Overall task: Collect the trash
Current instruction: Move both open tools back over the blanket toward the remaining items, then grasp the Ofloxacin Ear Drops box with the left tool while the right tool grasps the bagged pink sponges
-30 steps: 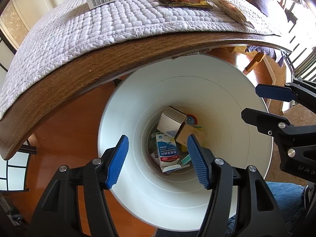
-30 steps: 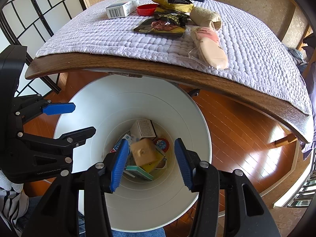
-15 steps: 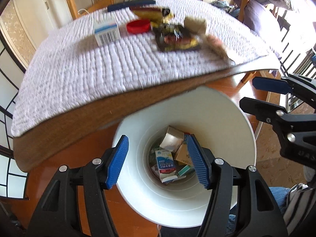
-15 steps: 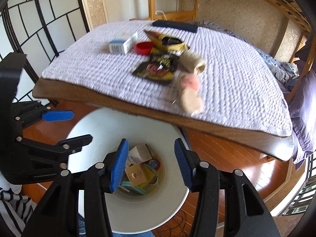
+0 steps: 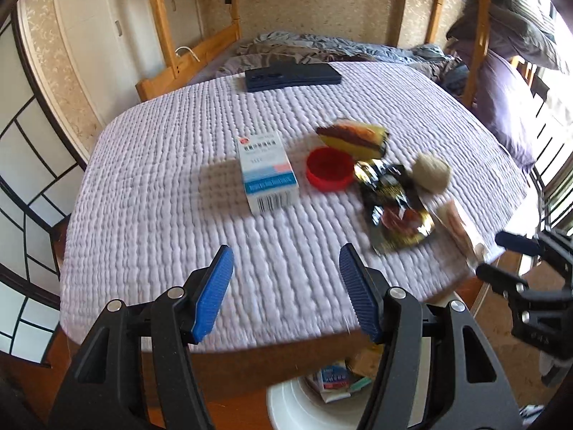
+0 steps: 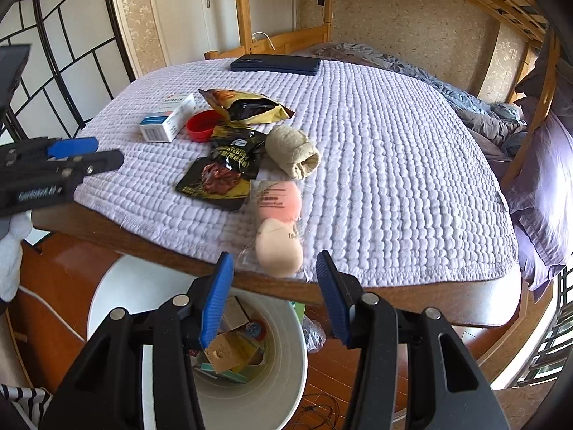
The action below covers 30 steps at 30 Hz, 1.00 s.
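Trash lies on the lilac quilted tabletop (image 5: pixel 161 215): a white-and-blue box (image 5: pixel 266 172), a red cap (image 5: pixel 329 173), a yellow snack bag (image 5: pixel 352 138), a black pouch (image 5: pixel 394 211), a beige roll (image 5: pixel 431 173) and a clear packet of two sponges (image 6: pixel 279 225). My left gripper (image 5: pixel 286 286) hangs open and empty over the table's near edge, short of the box. My right gripper (image 6: pixel 275 297) is open and empty, just before the sponge packet. The white bin (image 6: pixel 297 358) below holds several boxes and wrappers.
A dark flat case (image 5: pixel 292 77) lies at the table's far side. A wooden bunk bed (image 6: pixel 465 107) with grey bedding stands behind, and a paper screen (image 6: pixel 53 53) to the left. The floor around the bin is wood; a striped sleeve shows at bottom left.
Both grippers have risen from above the bin's mouth to the level of the table edge and tilted up, so the tabletop now fills both views. Neither has changed its opening.
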### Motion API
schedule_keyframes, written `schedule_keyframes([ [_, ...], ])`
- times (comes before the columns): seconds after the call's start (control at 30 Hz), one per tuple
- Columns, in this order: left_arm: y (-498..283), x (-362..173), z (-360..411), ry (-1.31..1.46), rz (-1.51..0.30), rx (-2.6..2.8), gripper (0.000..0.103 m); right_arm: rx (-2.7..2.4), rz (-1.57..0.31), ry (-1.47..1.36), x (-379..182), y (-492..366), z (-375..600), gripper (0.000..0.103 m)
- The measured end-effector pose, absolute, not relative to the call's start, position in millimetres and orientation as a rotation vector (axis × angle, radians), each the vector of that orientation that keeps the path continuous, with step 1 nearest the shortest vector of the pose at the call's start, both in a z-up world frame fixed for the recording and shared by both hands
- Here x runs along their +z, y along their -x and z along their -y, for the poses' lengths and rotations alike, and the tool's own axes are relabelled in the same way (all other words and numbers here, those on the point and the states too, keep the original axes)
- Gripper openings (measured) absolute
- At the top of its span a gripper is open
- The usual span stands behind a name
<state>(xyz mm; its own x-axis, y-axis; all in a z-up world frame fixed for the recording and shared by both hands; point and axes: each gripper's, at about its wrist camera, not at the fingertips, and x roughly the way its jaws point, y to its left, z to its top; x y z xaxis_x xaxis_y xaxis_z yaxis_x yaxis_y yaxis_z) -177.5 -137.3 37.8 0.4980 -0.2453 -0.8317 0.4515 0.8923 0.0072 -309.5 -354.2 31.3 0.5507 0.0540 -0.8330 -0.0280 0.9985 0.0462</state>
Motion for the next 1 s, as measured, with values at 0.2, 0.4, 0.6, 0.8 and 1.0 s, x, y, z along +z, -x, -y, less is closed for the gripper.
schedule_keyframes([
  [0.2,134,28,148,-0.232,-0.969,-0.390,0.063,0.050,-0.993,-0.031,26,294,355,0.048],
  [0.4,108,17,154,-0.226,-0.996,-0.362,0.063,0.044,-1.008,-0.037,21,283,360,0.048],
  [0.6,92,8,159,-0.228,-1.016,-0.363,0.063,0.051,-1.023,-0.040,15,275,362,0.048],
  [0.8,85,1,162,-0.229,-1.031,-0.369,0.063,0.064,-1.026,-0.027,14,269,358,0.048],
  [1.0,82,-1,164,-0.242,-1.028,-0.373,0.053,0.074,-1.035,-0.002,11,261,356,0.040],
])
